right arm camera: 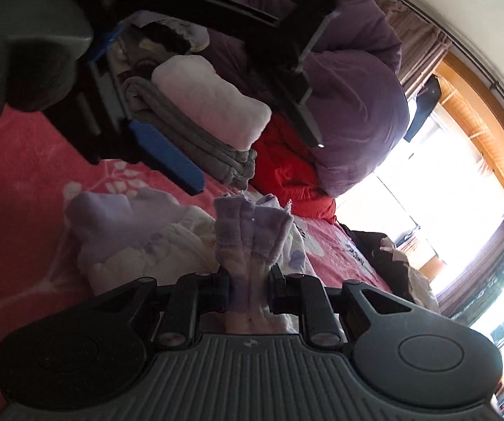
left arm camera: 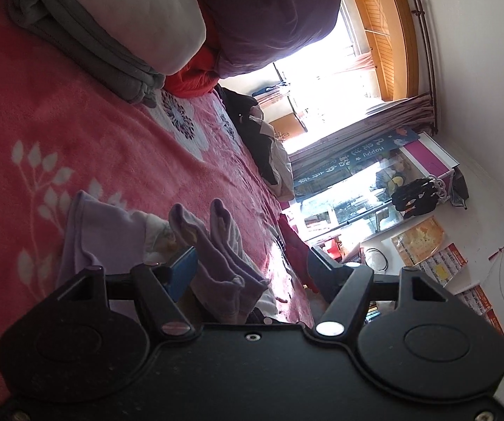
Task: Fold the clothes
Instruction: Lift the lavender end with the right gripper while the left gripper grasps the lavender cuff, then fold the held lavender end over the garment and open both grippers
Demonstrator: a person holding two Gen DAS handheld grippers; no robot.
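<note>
A lilac and cream garment (left arm camera: 104, 231) lies bunched on the pink blanket (left arm camera: 59, 133). Two of its lilac cuffed ends (left arm camera: 217, 245) rise between the fingers of my left gripper (left arm camera: 252, 270). That gripper is open: its blue pad (left arm camera: 181, 270) is beside the cloth and the other finger stands well clear. My right gripper (right arm camera: 248, 291) is shut on a gathered bunch of the same garment (right arm camera: 252, 231), whose frayed lilac cuffs stick out past the fingertips. In the right wrist view, the left gripper's blue pad (right arm camera: 167, 154) hangs above the garment with nothing clamped.
A folded grey blanket (left arm camera: 87, 49) with a white one (left arm camera: 139, 17) on top sits further along the bed. Beyond are a red cloth (left arm camera: 192, 80) and a purple duvet (left arm camera: 269, 17). Dark clothes (left arm camera: 262, 140) lie at the bed's edge. A bright window (left arm camera: 322, 80) and a cabinet (left arm camera: 410, 165) are behind.
</note>
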